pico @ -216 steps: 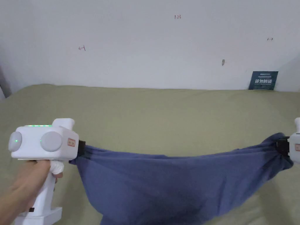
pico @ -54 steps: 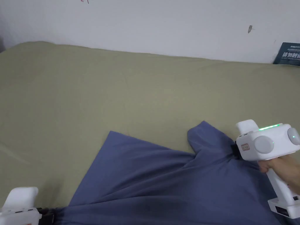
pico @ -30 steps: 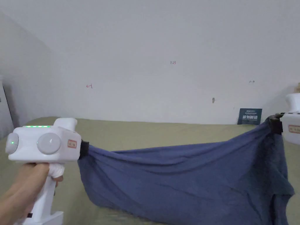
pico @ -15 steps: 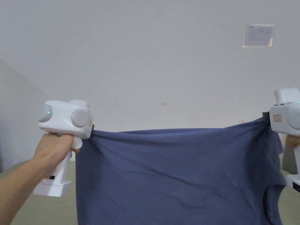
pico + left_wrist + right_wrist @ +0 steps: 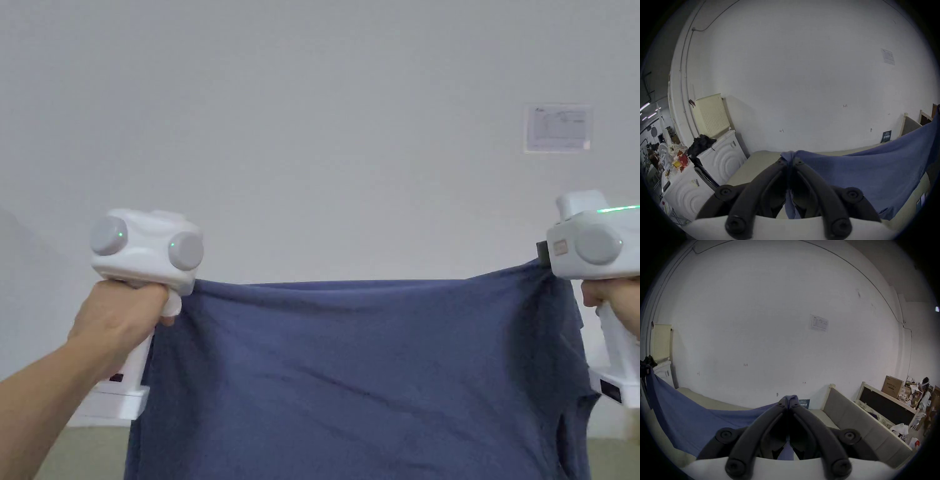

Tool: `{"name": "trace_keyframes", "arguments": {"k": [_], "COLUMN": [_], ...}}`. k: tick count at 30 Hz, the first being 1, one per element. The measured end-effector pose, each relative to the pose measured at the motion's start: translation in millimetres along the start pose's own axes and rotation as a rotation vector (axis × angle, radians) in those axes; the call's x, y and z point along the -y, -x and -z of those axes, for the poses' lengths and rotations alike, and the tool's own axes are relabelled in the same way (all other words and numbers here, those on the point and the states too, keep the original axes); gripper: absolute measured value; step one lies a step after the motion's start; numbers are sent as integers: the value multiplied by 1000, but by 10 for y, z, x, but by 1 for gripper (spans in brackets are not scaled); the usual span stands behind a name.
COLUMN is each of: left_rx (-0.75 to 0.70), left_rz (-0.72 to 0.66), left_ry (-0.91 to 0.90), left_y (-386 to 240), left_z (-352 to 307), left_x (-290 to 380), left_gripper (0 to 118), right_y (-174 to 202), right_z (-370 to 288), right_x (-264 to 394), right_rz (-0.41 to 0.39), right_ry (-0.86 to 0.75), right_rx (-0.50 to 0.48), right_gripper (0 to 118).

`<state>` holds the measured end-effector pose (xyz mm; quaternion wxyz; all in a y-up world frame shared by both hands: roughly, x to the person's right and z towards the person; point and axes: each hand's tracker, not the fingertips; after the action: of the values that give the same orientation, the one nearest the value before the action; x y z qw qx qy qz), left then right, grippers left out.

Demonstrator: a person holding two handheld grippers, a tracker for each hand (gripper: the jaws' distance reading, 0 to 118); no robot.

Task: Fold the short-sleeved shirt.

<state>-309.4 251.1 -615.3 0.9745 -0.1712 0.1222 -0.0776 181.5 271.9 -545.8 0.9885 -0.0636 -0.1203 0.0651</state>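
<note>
shirt: one blue short-sleeved piece, hanging in the air in front of the person, spread wide between the two grippers, above the bed.
feel: judged soft and light; it sags a little along the top edge and falls in loose creases, so it gives no stiffness to push against.
slip: knit cloth, likely not slippery; a pinch of bunched fabric should hold.
left gripper: jaws closed tight on a gathered corner of the shirt, cloth squeezed between both tips and trailing down behind them.
right gripper: jaws likewise clamped on the other top corner, a small tuft of blue poking out past the tips.
hold points: the two top corners as now; which edge of the shirt this is I cannot tell for sure.
risk: a judgement only: lowered unevenly, the hanging part may crumple on the bed.
count: one shirt, two grippers, two hands, one bed, one paper on the wall.
</note>
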Motion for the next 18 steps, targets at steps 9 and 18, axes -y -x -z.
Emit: {"name": "trace_keyframes", "arguments": {"k": [9, 18], "left_rx": [-42, 6], "left_rz": [11, 73], "left_ry": [-3, 157], "left_y": [-157, -550], "left_z": [113, 1424], "left_x": [79, 1499], "left_gripper": [5, 5], "right_y": [402, 699], "right_z": [659, 1046], "right_x": [54, 1347], "right_rz": [-35, 25], "right_ry": [6, 162], "right_rx": [5, -59], "right_gripper": [1, 1]}}
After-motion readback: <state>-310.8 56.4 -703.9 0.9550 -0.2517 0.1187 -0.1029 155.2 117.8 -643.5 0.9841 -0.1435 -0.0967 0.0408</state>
